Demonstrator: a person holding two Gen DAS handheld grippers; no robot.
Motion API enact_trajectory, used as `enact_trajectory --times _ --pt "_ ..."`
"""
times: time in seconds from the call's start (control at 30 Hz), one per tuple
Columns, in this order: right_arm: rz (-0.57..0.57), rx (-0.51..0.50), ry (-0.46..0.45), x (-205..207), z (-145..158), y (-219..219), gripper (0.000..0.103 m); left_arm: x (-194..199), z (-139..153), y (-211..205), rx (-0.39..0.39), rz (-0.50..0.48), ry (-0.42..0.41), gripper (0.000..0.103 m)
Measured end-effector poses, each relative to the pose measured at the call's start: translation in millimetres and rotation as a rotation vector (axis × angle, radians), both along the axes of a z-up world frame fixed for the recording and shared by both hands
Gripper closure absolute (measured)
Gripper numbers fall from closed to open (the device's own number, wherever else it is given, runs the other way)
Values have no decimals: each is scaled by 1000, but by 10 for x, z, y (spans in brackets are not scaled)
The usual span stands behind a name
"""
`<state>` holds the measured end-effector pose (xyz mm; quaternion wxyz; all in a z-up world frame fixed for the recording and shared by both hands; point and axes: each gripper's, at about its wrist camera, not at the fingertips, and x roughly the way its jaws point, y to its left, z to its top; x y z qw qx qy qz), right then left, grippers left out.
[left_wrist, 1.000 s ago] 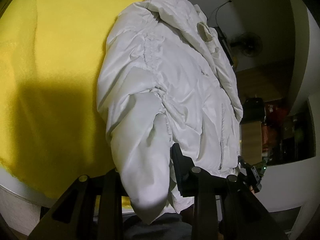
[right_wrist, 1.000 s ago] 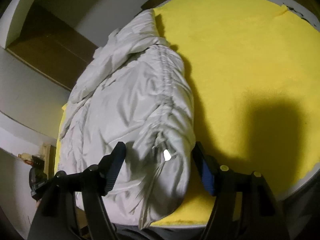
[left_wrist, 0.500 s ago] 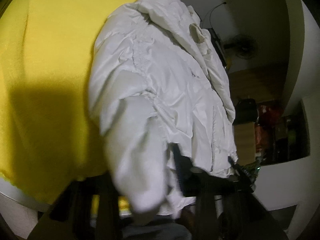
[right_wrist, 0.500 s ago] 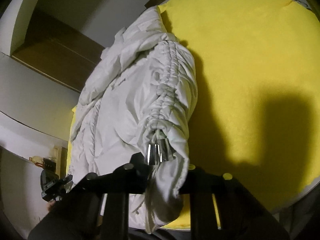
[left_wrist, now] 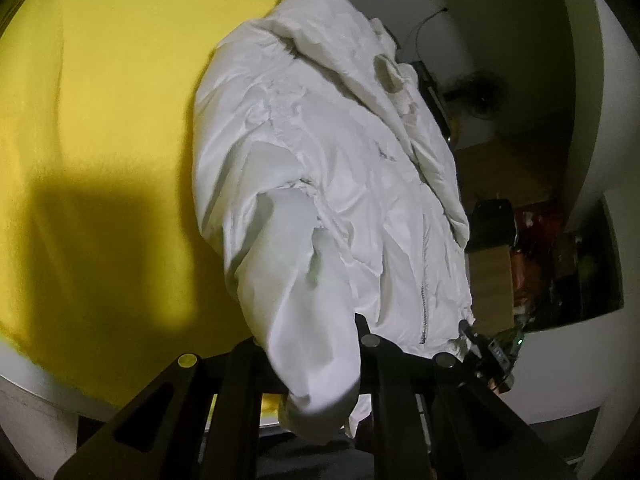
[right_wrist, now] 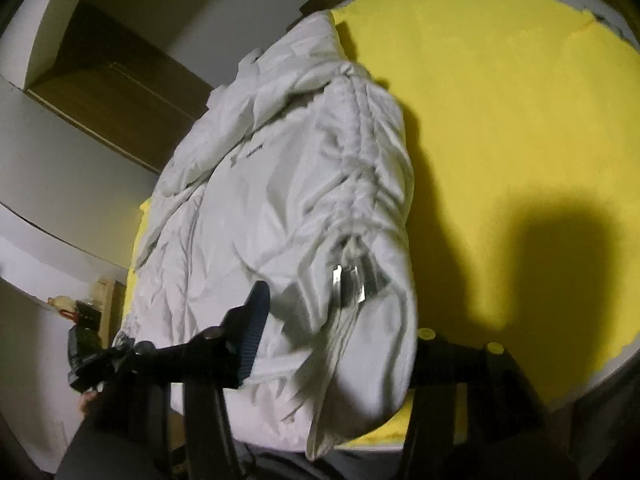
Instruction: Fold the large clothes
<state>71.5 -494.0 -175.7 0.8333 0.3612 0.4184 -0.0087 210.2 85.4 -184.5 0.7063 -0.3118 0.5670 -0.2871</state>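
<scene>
A white puffer jacket (left_wrist: 340, 184) lies folded lengthwise on a yellow cloth (left_wrist: 100, 120) over a round table. In the left wrist view my left gripper (left_wrist: 308, 356) sits around the jacket's near sleeve end, which hangs over the table edge; its fingers look a sleeve-width apart. In the right wrist view the jacket (right_wrist: 280, 208) fills the middle. My right gripper (right_wrist: 336, 340) is open, with one blue-padded finger (right_wrist: 252, 332) on the left and the other hidden behind the jacket's near corner.
The yellow cloth (right_wrist: 520, 120) spreads wide beside the jacket. The white table rim (left_wrist: 24, 392) runs along the near edge. A wooden shelf (left_wrist: 488, 272) with clutter and a fan (left_wrist: 484, 96) stand beyond the table.
My right gripper closed on the jacket's near corner half a second ago and has now opened again. My left gripper stayed at the sleeve end, which shifted slightly.
</scene>
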Motion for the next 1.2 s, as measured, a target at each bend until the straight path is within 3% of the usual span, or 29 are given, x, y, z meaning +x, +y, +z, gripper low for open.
enact_trajectory --times 0.03,0.1,0.17,0.27,0.37,0.57,0.73,1.0,1.2 --pt "0 -2 9 -10 -15 1 50 6 -20 13 -12 3 11 91" --pt "4 12 -12 -40 -23 -4 60 10 -52 27 -25 4 17 92" --pt "16 1 -28 -26 -3 -3 84 3 -42 20 -17 1 11 93" --pt "22 23 -47 -11 17 -22 92 -17 32 5 2 -5 -20 95" --pt "28 21 -89 -46 136 -17 95 -35 143 25 5 -10 -56 96" --pt "57 83 -177 -22 426 -40 96 -3 392 155 -89 15 -82 96" --pt "90 71 -243 -40 740 45 97 -39 584 204 -104 8 -124 97" --pt "135 72 -242 -185 803 176 97 -120 506 317 -133 1 -82 97" --pt "141 79 -252 -354 883 97 97 -190 598 427 -137 -10 -97 97"
